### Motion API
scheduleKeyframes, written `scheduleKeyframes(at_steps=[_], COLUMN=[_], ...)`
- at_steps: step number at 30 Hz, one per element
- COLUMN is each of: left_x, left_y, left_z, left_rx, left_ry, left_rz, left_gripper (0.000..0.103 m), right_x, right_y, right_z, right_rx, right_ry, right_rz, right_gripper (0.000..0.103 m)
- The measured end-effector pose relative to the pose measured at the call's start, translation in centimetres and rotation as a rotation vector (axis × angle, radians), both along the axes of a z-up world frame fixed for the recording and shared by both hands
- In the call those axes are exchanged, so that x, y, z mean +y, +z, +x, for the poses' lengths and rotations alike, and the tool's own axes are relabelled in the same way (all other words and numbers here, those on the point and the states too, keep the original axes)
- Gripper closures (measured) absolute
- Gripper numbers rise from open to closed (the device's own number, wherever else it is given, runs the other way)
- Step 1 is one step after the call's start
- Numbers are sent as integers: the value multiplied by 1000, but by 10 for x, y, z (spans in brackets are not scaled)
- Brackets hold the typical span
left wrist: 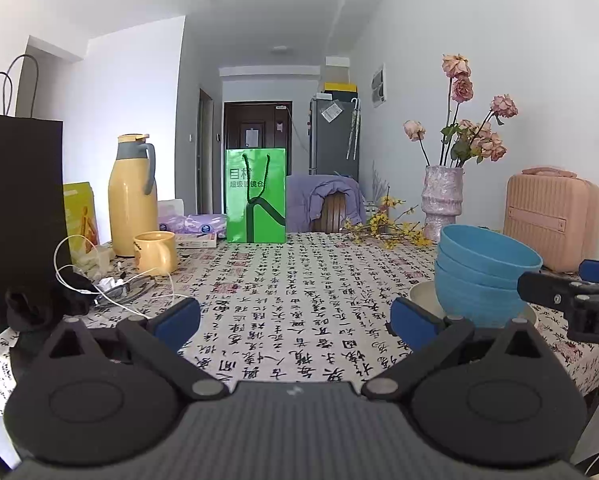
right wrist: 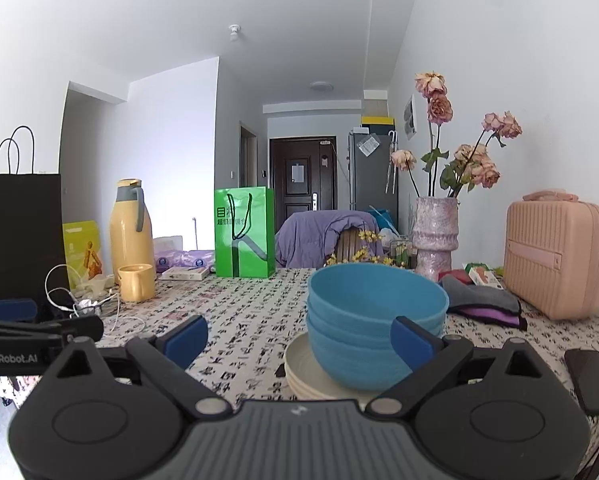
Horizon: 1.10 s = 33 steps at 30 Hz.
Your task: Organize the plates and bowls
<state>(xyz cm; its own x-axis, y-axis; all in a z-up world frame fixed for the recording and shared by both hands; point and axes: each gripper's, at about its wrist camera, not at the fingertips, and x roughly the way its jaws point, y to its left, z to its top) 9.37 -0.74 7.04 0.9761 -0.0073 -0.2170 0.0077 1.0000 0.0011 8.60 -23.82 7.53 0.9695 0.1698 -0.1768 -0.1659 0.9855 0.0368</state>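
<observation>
Both tongs, left (left wrist: 295,320) & right (right wrist: 299,340), gape wide, holding nothing. Blue bowls (right wrist: 373,320) stacked on cream plates (right wrist: 303,372), just ahead of right tongs. Risk: nudging stack could topple the bowls.

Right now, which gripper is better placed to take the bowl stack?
Right. The right gripper is open with the blue bowls on the cream plates just ahead, by its right finger. The left gripper, also open, faces bare tablecloth; the stack sits off to its right.
</observation>
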Motion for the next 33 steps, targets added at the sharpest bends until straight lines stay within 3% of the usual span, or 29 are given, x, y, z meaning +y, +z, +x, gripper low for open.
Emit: scheduleKeyframes(at_steps=[7,12,22,28,33], left_x=[-2,-6,0,-2,-7], left_y=[-11,-18,-13,-22,-27], left_z=[-26,-49,-79,-96,-100], left_rx=[10,2,-34,-30,-31], left_ry=[9,-1,38,33,9], left_rz=[29,9,-52,14,24], left_gripper=[0,0,0,0,0], right_x=[9,18,18,11,5], right_y=[-14,-23,-30,-32,-35], right_z=[-27,-45,-71,-83,-86], right_rx=[-9,-23,11,35,57], right_ry=[11,22,60,59,38], right_rz=[-13,-69,-34,-52,-21], right_gripper=[5,4,4,4,4])
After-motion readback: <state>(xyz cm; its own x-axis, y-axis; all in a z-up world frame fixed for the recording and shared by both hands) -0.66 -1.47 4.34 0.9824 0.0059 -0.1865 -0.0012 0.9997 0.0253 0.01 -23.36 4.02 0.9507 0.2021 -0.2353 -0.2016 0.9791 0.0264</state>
